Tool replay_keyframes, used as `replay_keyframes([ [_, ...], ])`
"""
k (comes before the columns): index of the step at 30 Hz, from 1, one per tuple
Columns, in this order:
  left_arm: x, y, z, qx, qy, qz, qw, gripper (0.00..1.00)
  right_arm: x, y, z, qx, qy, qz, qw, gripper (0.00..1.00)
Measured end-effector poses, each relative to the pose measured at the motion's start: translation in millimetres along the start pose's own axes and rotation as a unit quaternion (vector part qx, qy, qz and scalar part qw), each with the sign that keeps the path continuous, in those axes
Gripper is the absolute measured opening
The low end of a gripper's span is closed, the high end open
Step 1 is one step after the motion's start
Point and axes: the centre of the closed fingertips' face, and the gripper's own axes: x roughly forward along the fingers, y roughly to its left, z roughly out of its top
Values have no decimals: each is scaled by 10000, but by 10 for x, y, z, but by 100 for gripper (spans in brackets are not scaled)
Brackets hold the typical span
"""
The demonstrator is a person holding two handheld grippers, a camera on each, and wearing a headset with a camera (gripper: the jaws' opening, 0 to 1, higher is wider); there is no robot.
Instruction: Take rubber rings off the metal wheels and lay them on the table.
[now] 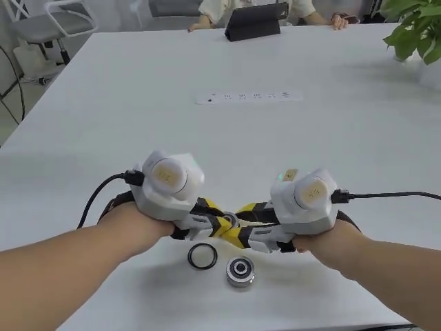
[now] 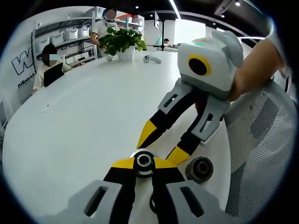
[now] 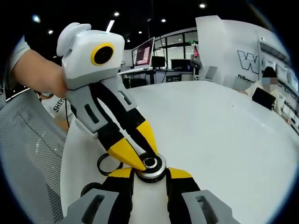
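Steadiness matters now: I think one side should hold the metal wheel (image 3: 150, 167) firmly while the other rolls its rubber off sideways. The left hand-held gripper (image 3: 138, 161) and the right hand-held gripper (image 2: 161, 148) are both closed narrowly on this wheel, over the near tabletop (image 1: 207, 138). A loose rubber ring (image 1: 202, 256) and second wheel (image 1: 240, 271) lie nearer.

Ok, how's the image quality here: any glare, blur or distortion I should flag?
Head view: even soft light, faint shadows under the rubber ring and loose metal wheel, nothing blurred. Left gripper view: fisheye curves the table, washed-out brightness at the top. Right gripper view: dark overhead, small ceiling lights, held metal wheel crisp.
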Motion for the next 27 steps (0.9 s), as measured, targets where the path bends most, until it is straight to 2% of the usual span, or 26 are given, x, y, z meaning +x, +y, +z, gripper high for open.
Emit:
replay_keyframes([
  [15,-3,-1,-4,-30,2,23,10000,7,-55,1,-52,198,73,-5,9998,20],
  [27,-3,-6,-5,-67,-19,44,10000,7,-79,-3,-87,811,-8,68,9967,16],
])
